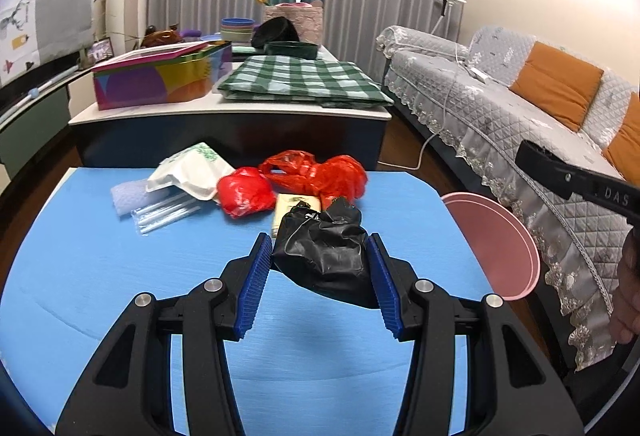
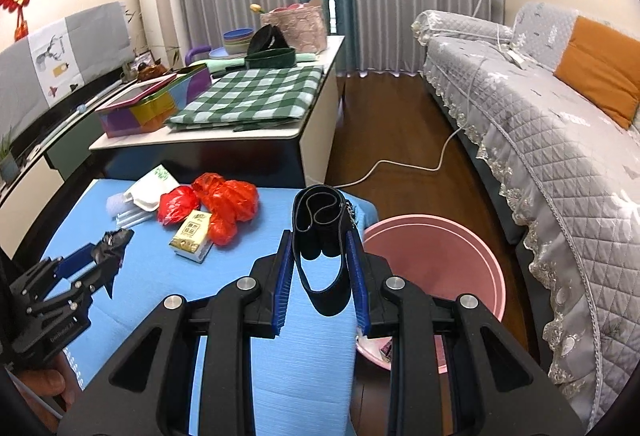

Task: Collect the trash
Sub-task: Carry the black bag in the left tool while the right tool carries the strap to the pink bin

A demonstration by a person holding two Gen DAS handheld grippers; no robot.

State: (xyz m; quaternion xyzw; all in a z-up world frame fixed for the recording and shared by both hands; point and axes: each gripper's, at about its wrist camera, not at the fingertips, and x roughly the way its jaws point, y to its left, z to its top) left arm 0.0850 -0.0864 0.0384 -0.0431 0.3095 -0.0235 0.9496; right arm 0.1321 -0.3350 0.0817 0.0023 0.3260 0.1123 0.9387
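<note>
Both grippers hang over the blue table [image 1: 100, 276], each with something clamped between its blue pads. Closest to me, the left gripper [image 1: 320, 276] pinches a crumpled black plastic bag [image 1: 326, 256], its fingers about half apart and pressed into the bag from both sides; the bag is clear of the tabletop. Over at the table's right edge, the right gripper [image 2: 320, 276] stands narrow, squeezing a folded black band [image 2: 320, 232] that loops down between the pads, with a short bit of chain at its upper right corner.

Just beyond that edge, down on the wooden floor, sits a pink bin [image 2: 472, 248], with what looks like a scrap or two already at its bottom. The black band is held near the bin's left rim, more above the table edge than over the opening.

More rubbish lies towards the far side of the table: a red plastic bag [image 1: 244, 196] bunched into a ball, a second red bag [image 1: 320, 172] spread loose just beside it, a small tissue pack [image 2: 192, 236] in front of them, a white wrapper with green print [image 1: 192, 168] to the left, and clear plastic straws [image 1: 168, 212] lying next to that wrapper.

Behind the table stands a low white cabinet [image 1: 224, 112] with a green checked cloth [image 1: 300, 80] folded on top, and a grey-covered sofa [image 2: 540, 140] runs along the right.
</note>
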